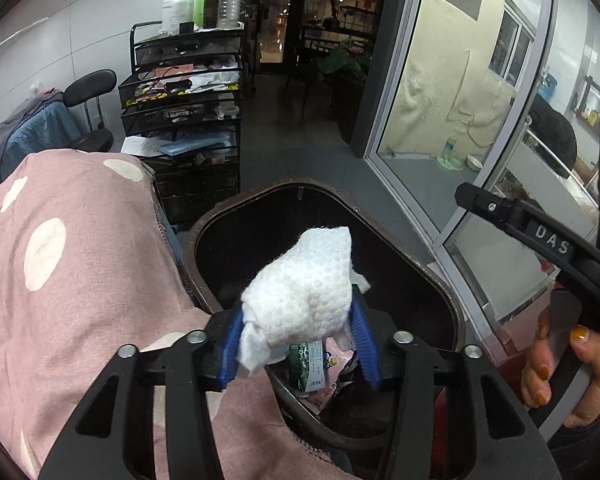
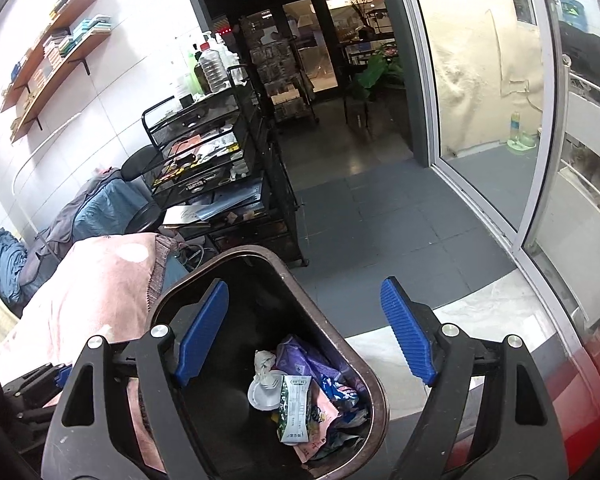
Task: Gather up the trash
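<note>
My left gripper (image 1: 300, 344) is shut on a crumpled white paper towel (image 1: 304, 292) and holds it over the open mouth of a dark brown trash bin (image 1: 440, 280). The bin also shows in the right wrist view (image 2: 364, 364), with wrappers, a green-white packet (image 2: 294, 408) and a white cup lid lying in its bottom. My right gripper (image 2: 304, 332) is open and empty, its blue pads spread wide above the bin's rim. The right gripper's body and the hand holding it show at the right of the left wrist view (image 1: 540, 240).
A pink polka-dot cloth (image 1: 60, 280) covers furniture left of the bin. A black mesh cart (image 1: 184, 112) with bottles and papers stands behind. A glass sliding door (image 1: 460, 120) is on the right. Grey tiled floor (image 2: 380, 220) lies beyond the bin.
</note>
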A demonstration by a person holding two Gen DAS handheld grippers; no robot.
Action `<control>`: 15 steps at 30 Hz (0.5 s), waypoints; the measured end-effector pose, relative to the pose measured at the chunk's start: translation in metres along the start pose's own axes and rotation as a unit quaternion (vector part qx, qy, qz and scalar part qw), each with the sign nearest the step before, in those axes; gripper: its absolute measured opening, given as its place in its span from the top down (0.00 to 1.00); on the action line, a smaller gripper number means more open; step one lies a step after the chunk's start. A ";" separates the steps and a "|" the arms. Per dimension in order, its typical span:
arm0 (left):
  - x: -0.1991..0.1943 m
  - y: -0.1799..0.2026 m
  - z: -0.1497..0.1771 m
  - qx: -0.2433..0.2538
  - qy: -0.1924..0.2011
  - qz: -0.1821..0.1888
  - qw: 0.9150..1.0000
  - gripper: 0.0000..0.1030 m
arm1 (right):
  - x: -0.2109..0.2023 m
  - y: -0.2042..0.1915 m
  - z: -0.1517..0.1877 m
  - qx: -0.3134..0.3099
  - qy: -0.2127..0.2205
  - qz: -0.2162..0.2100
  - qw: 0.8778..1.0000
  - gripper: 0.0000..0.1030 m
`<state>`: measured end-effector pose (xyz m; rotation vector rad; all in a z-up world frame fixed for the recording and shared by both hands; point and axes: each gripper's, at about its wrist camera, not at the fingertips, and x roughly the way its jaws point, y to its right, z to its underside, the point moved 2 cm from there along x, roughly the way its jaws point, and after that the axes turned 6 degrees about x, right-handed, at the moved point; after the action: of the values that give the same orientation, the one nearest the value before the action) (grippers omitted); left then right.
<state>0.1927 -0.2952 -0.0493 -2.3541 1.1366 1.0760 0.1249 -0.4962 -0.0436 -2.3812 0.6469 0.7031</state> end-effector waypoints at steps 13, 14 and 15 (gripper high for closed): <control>-0.004 0.003 0.000 0.013 0.015 -0.017 1.000 0.06 | 0.000 0.007 0.000 0.003 0.002 0.005 1.000 0.15; -0.008 0.002 0.001 0.007 0.020 -0.018 1.000 0.05 | 0.000 0.008 -0.001 0.002 0.002 0.006 1.000 0.15; -0.010 0.002 0.001 0.006 0.024 -0.019 1.000 0.05 | 0.000 0.007 0.000 0.002 0.003 0.006 1.000 0.15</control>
<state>0.1862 -0.2904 -0.0422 -2.3941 1.1069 1.0015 0.1204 -0.5012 -0.0461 -2.3782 0.6664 0.6990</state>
